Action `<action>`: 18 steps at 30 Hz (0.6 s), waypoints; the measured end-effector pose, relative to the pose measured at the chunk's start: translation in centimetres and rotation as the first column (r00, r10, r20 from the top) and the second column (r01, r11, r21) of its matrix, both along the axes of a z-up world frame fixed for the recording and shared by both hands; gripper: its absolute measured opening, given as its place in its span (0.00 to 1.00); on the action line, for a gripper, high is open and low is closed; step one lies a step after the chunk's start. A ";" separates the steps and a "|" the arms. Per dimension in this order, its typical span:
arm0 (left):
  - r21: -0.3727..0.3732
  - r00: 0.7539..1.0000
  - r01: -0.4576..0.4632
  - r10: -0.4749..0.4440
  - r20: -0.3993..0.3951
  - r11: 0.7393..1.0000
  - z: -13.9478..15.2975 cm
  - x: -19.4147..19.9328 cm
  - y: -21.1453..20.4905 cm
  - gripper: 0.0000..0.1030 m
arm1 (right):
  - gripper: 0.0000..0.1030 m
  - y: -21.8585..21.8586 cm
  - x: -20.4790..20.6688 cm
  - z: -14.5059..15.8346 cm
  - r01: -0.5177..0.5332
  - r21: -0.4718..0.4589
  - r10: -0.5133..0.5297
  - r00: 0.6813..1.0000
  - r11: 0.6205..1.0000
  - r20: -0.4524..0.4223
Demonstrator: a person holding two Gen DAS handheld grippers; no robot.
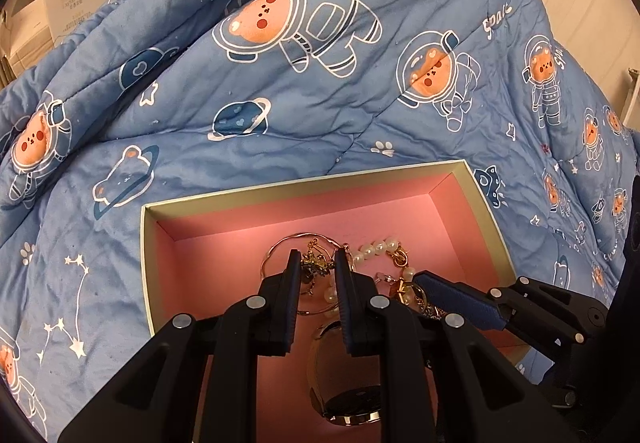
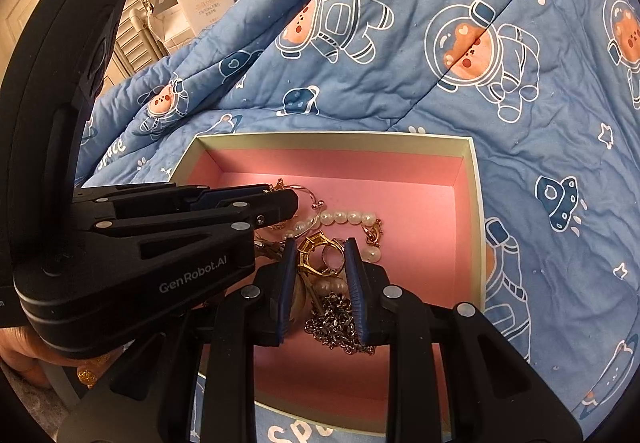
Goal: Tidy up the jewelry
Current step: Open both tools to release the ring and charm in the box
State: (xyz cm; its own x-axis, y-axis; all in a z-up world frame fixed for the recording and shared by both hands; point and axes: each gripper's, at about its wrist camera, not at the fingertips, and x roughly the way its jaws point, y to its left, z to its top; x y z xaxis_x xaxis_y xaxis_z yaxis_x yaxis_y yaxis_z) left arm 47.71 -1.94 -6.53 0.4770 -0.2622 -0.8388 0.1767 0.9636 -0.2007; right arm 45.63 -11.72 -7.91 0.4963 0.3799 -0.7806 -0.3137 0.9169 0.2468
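Here both tongs, left [image 1: 317, 257] and right [image 2: 320, 245], hang narrowly parted over tangled jewellery in the pink-lined cardboard box [image 2: 472, 179], grip unclear; snagged chains may drag neighbours.

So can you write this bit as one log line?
left gripper: on charm | right gripper: around gold ring | pink box: jewelry inside
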 end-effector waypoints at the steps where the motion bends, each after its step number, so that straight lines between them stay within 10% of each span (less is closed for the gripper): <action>1: 0.002 1.000 0.001 -0.001 0.001 1.000 0.0 0.0 -0.1 0.16 | 0.24 0.0 0.0 0.0 0.001 0.001 -0.001 1.000 1.000 0.001; 8: 0.018 1.000 0.010 -0.011 0.012 1.000 0.0 -0.2 -0.3 0.18 | 0.25 0.0 -0.1 0.0 0.002 0.014 -0.002 1.000 1.000 0.001; 18: -0.003 0.995 -0.001 0.001 0.096 1.000 1.9 -0.8 0.3 0.55 | 0.54 0.5 -0.9 0.6 -0.020 0.021 0.019 0.998 1.000 0.055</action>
State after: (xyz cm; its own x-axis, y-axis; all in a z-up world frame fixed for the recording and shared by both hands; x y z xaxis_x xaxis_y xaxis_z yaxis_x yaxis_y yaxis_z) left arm 46.89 -1.63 -4.58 0.5558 -0.2647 -0.7881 0.1947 0.9630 -0.1861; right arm 44.70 -11.24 -7.32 0.5300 0.4067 -0.7441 -0.3450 0.9050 0.2489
